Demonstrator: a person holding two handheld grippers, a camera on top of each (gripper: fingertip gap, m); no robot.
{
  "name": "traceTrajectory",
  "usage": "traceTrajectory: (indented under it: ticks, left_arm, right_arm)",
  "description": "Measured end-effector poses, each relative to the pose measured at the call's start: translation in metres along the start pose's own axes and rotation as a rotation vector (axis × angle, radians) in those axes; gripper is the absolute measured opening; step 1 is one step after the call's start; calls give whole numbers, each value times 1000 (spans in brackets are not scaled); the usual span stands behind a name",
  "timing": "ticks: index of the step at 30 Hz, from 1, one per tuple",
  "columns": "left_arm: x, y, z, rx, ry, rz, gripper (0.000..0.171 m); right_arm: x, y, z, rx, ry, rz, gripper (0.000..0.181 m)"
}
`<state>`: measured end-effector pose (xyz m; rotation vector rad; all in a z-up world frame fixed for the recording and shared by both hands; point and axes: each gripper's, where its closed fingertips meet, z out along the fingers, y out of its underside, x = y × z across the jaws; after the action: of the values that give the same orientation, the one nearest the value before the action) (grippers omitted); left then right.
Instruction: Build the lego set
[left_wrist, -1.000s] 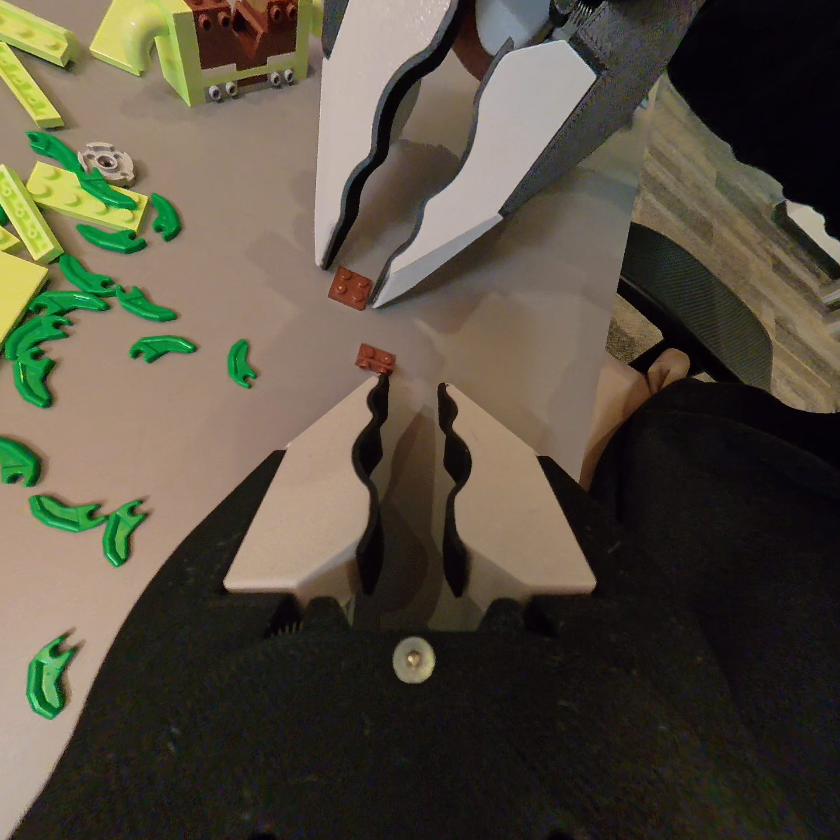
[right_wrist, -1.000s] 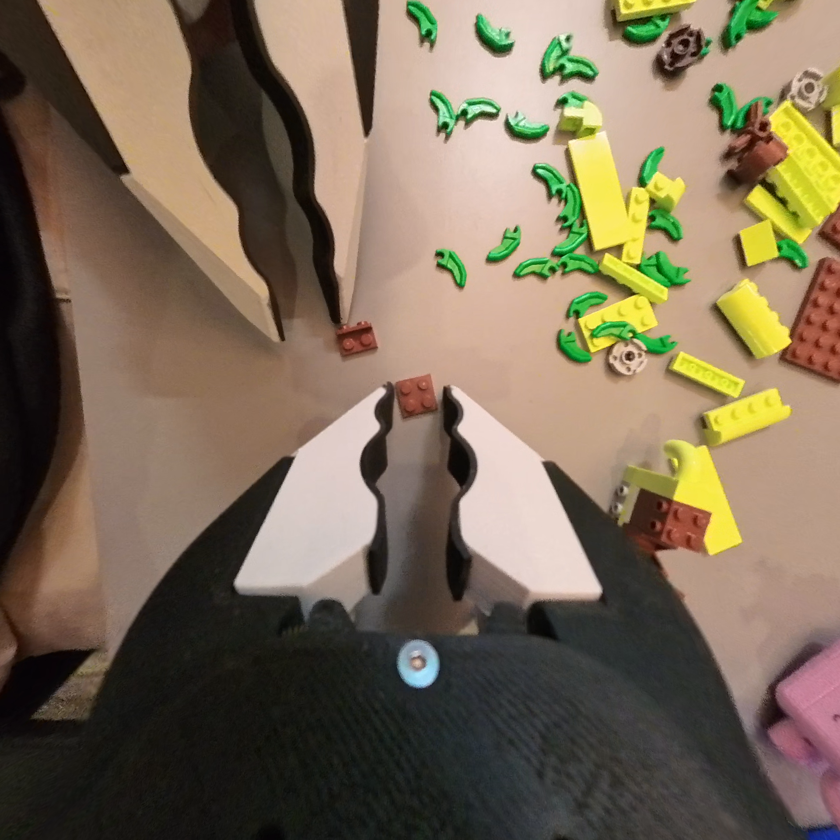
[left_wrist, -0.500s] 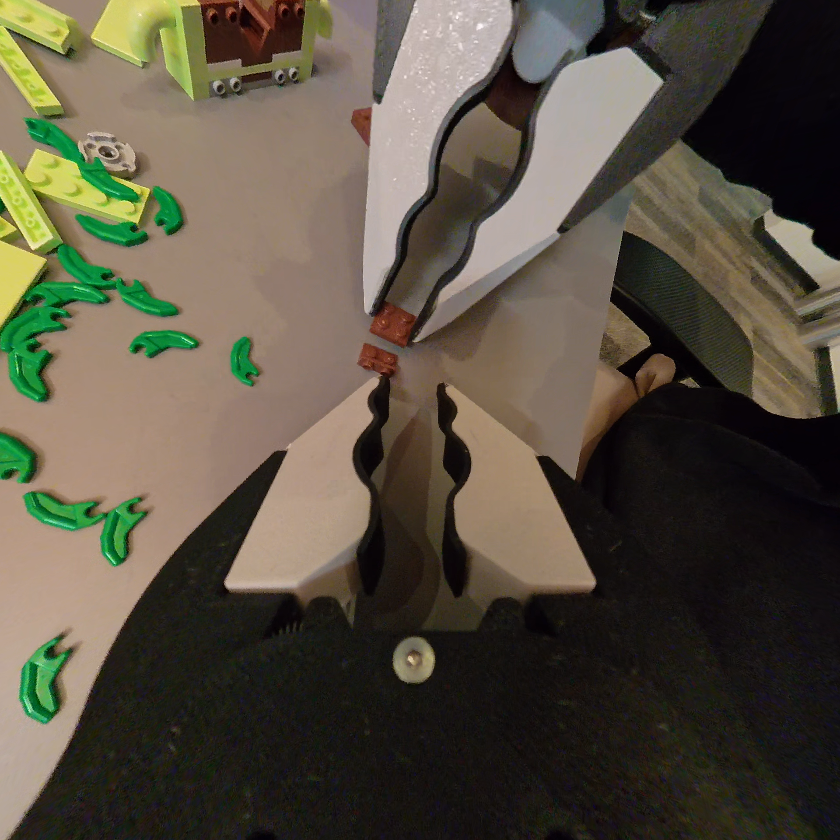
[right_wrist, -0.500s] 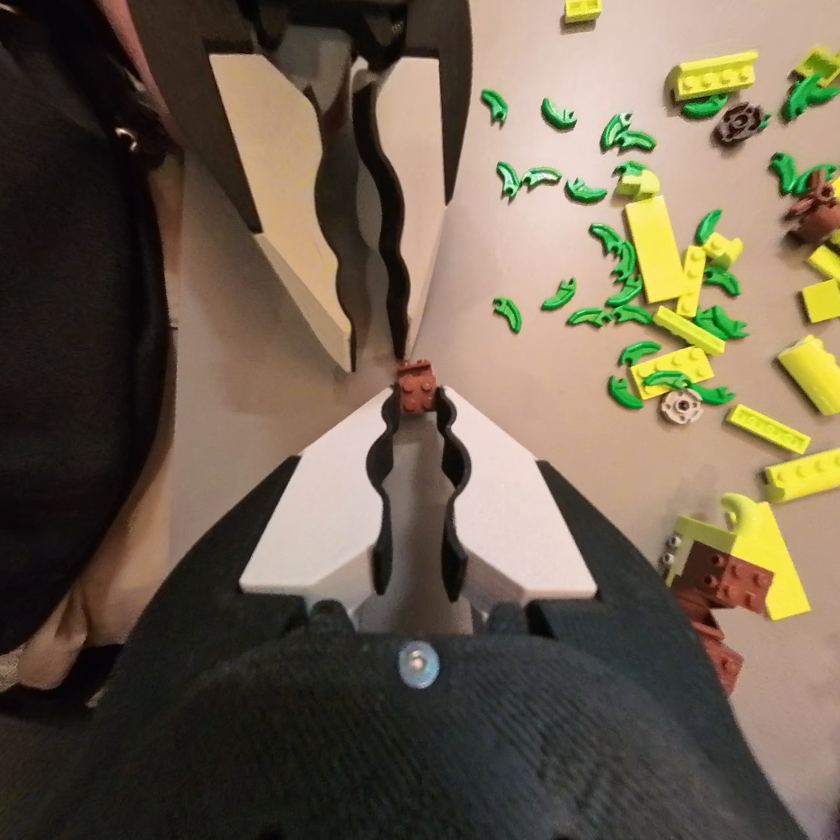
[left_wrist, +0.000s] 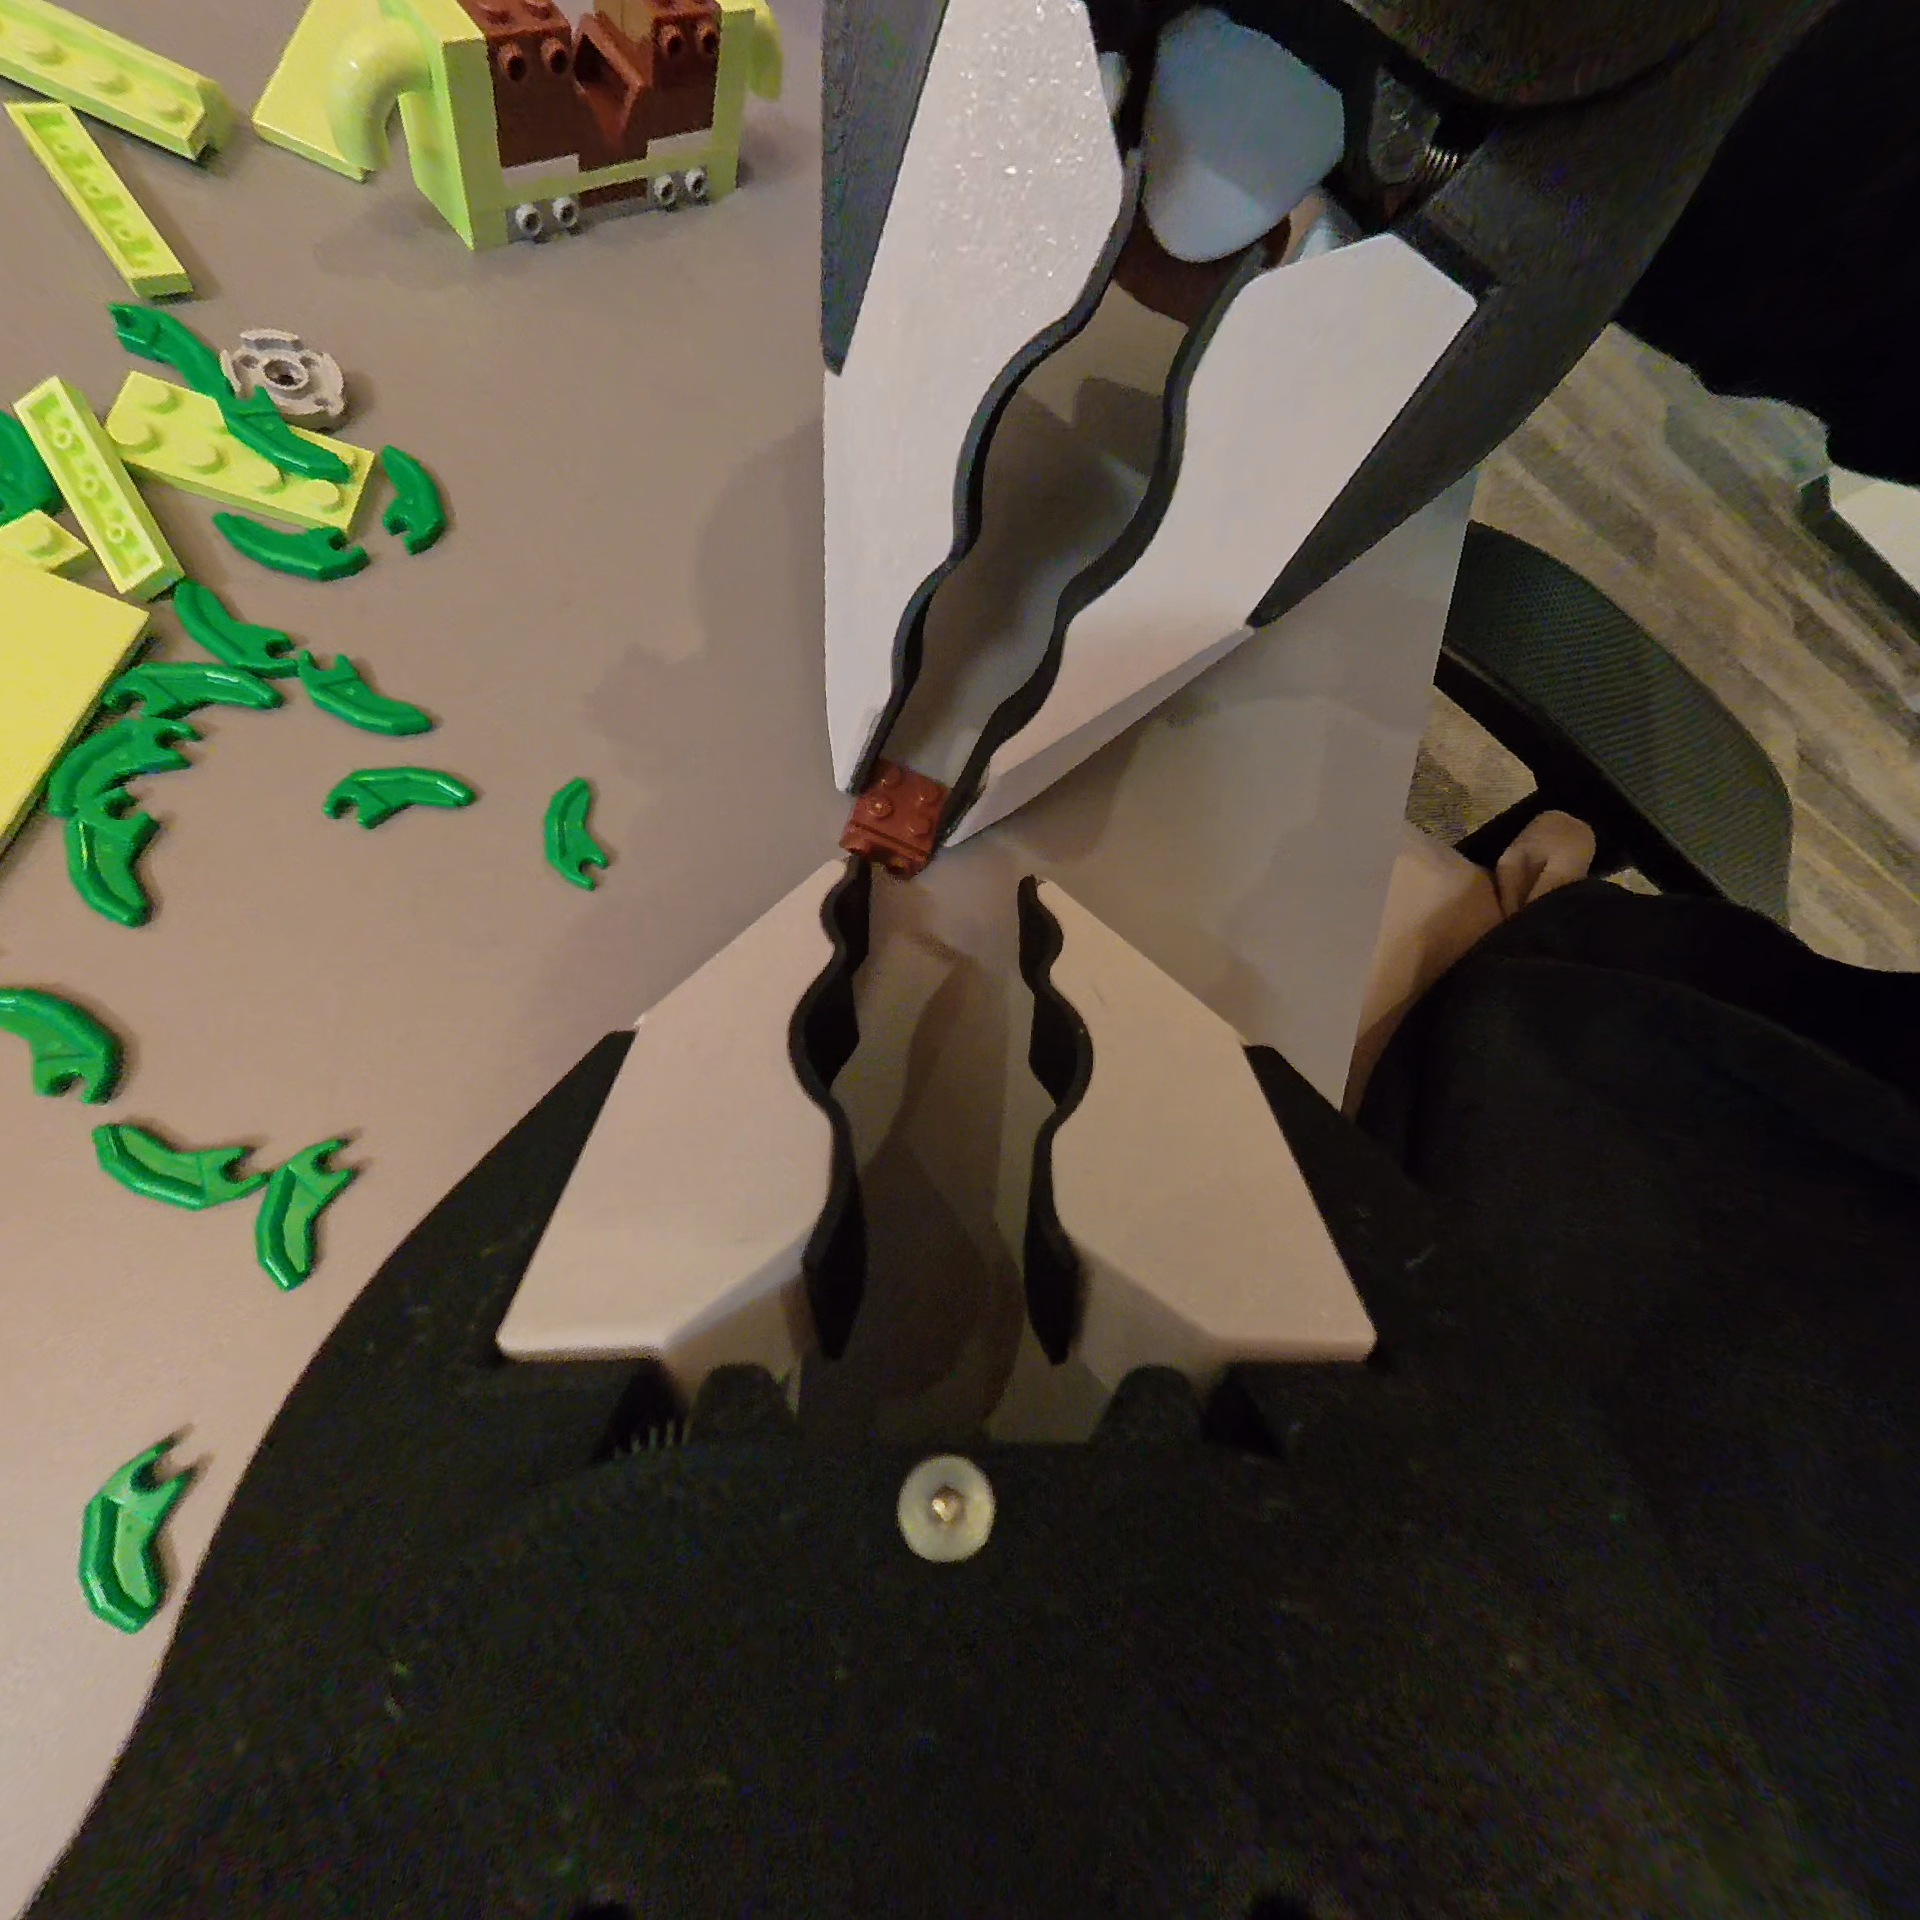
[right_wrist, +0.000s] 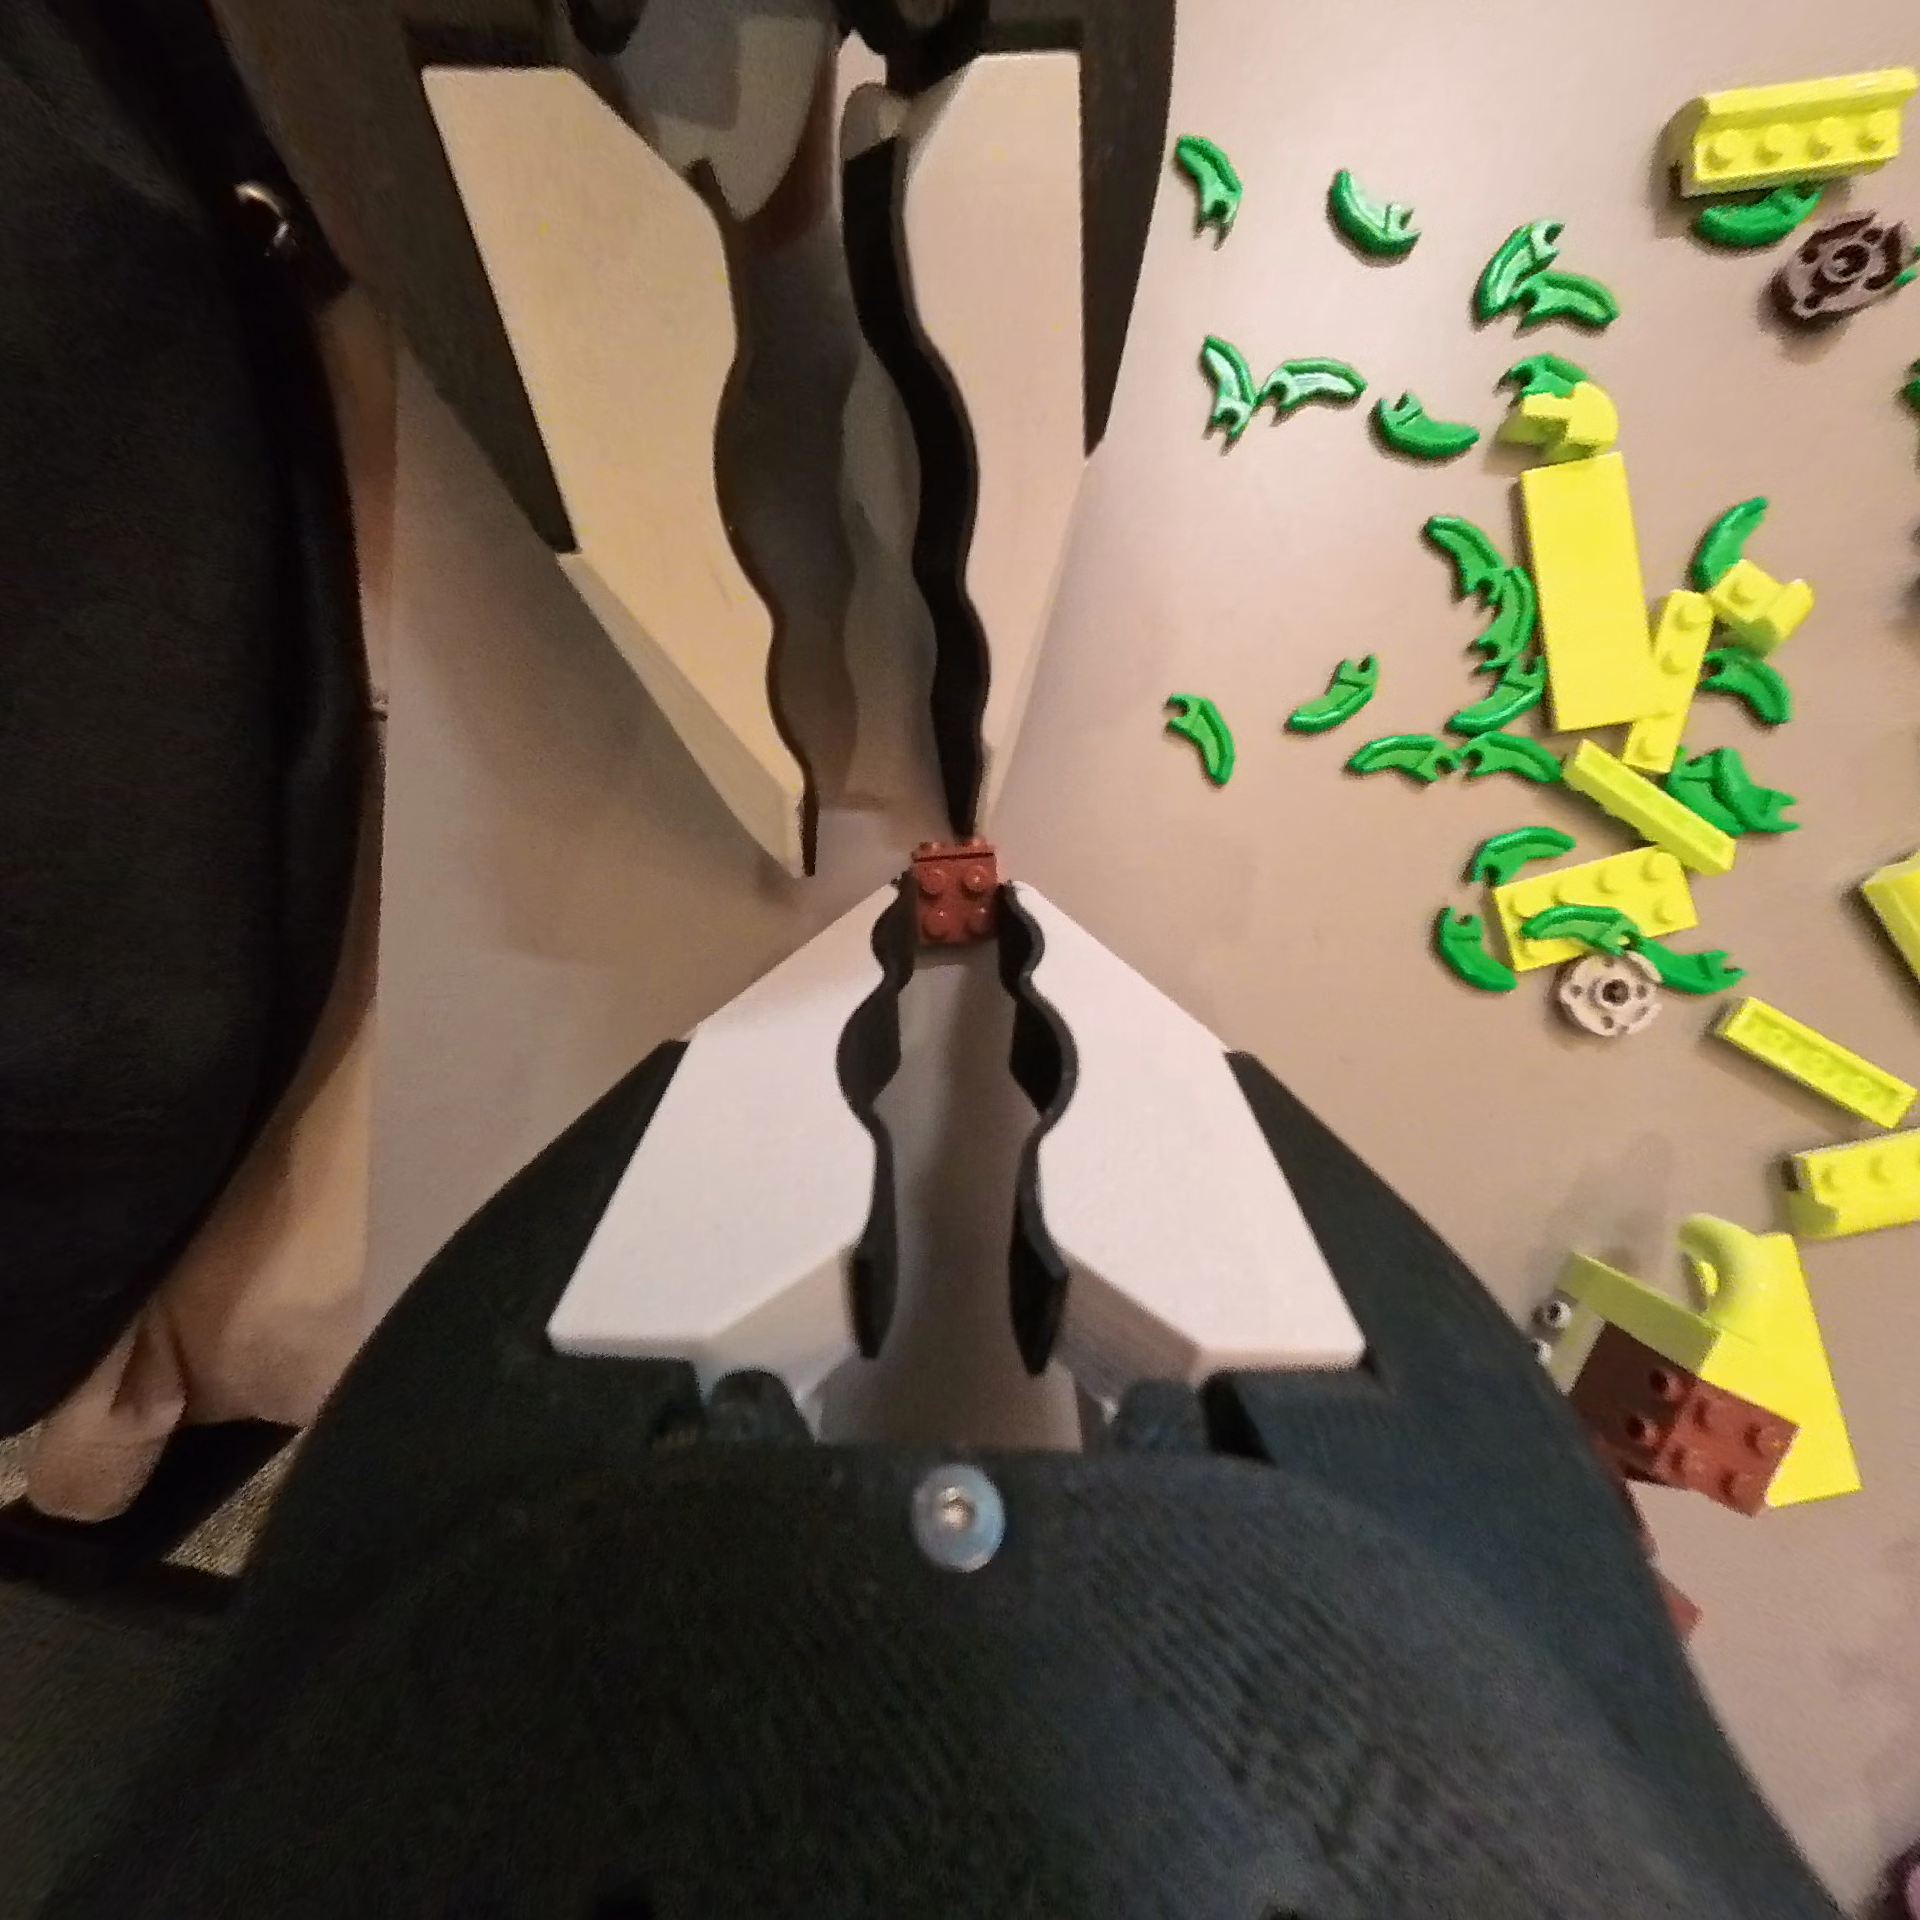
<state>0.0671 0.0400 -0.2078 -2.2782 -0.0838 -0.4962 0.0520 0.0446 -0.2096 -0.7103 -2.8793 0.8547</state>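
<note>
The right gripper (right_wrist: 953, 909) is pinching a small brown plate (right_wrist: 954, 906) at table centre, the left gripper (left_wrist: 940, 883) is waiting unclenched, and the half-built block (left_wrist: 582, 114) at eleven o'clock is leaving many green leaves (left_wrist: 395, 795) unused.
</note>
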Motion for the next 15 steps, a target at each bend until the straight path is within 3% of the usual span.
traceTrajectory:
  ticks: [8, 11, 15]
  left_arm:
    - [0, 0, 0, 0, 3, 0, 26]
    - [0, 0, 0, 0, 3, -1, 26]
    - [0, 0, 0, 1, 7, -5, 26]
  right_arm:
    - [0, 1, 1, -46, 13, -23, 14]
    - [2, 5, 0, -59, 42, -34, 25]
    - [0, 3, -4, -8, 37, -8, 25]
